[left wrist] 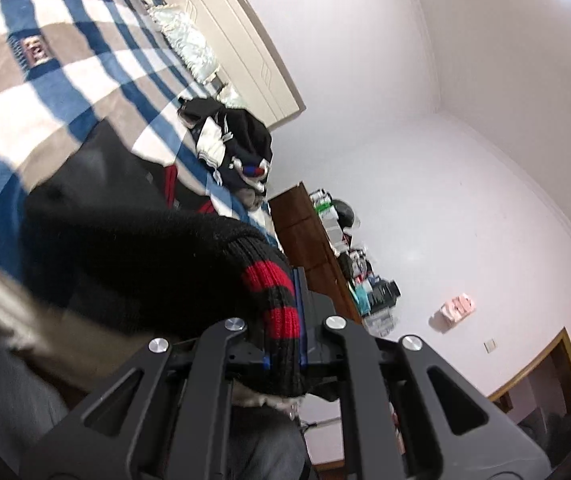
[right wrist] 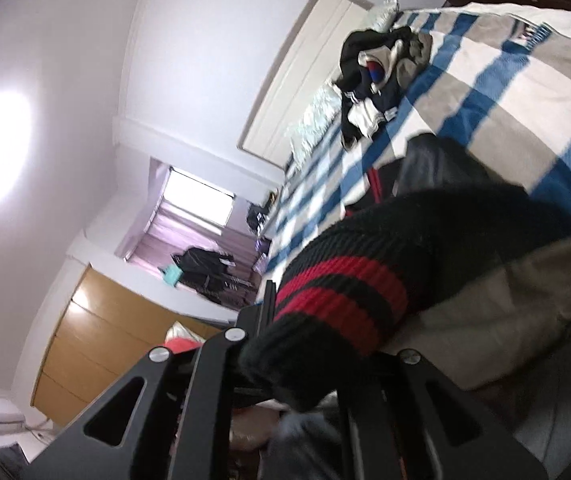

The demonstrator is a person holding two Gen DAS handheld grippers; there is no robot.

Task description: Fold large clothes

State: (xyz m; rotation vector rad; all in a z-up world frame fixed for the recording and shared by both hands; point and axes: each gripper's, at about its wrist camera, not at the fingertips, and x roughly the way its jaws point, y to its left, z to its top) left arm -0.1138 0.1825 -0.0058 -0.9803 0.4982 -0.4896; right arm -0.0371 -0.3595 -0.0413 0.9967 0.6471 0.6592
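Note:
A black garment with a tan lining and black knit cuffs striped red lies partly on the bed. My left gripper point(left wrist: 285, 320) is shut on one ribbed cuff point(left wrist: 273, 292), with the black sleeve point(left wrist: 133, 256) stretching away to the left. My right gripper point(right wrist: 305, 320) is shut on the other ribbed cuff point(right wrist: 337, 300), and its sleeve point(right wrist: 445, 232) runs up to the right over the tan lining point(right wrist: 485, 312). The garment's body point(left wrist: 97, 160) rests on the checked blanket; it also shows in the right wrist view point(right wrist: 437, 160). Both views are tilted steeply.
The bed has a blue, white and tan checked blanket point(left wrist: 45, 80). A heap of dark and white clothes point(left wrist: 229, 148) lies near the pillows point(left wrist: 185, 40) and headboard point(left wrist: 237, 40). A cluttered brown dresser point(left wrist: 305, 232) stands beside the bed. A wooden wardrobe point(right wrist: 97, 340) and a window point(right wrist: 197, 200) show in the right view.

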